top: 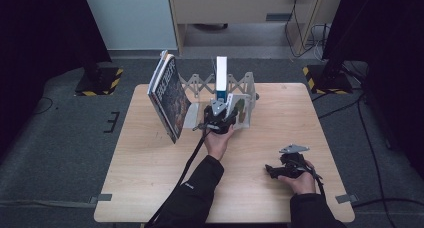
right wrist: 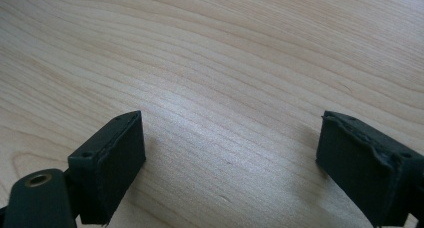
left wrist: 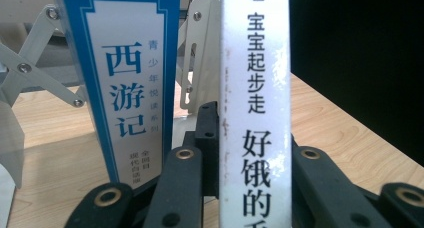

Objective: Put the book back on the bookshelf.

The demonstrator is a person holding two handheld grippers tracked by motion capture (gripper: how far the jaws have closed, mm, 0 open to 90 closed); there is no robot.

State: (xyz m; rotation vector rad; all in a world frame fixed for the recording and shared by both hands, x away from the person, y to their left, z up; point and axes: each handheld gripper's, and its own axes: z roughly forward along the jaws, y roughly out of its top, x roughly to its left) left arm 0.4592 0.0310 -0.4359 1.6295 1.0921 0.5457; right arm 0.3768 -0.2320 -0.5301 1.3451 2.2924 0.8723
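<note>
- A thin white book (left wrist: 256, 108), its spine printed with black Chinese characters, stood upright between the jaws of the left gripper (left wrist: 247, 188), which were clamped against its two faces low down on the spine.
- In the high view that white book (top: 233, 105) sat at the front of an expanding rack (top: 247, 100) near the far middle of the wooden table (top: 150, 183), with the left gripper (top: 220, 119) pressed up to it and the person's left hand (top: 218, 140) behind.
- Just beside it stood a blue-and-white book (left wrist: 127, 83), also upright; in the high view this taller book (top: 221, 78) rose behind the gripper, within the rack.
- The rack's pale scissor links (left wrist: 30, 73) showed at the left of the left gripper view, and one of its upright dividers (left wrist: 197, 53) stood between the two books.
- A large dark-covered book (top: 169, 95) leaned at the rack's left end, tilted, its lower edge on the table.
- The right gripper (top: 280, 170) lay well apart from the rack, low on the near right part of the table in the person's right hand (top: 302, 180).
- Its jaws were spread wide with nothing between them, bare wood showing below the right gripper (right wrist: 230, 158).
</note>
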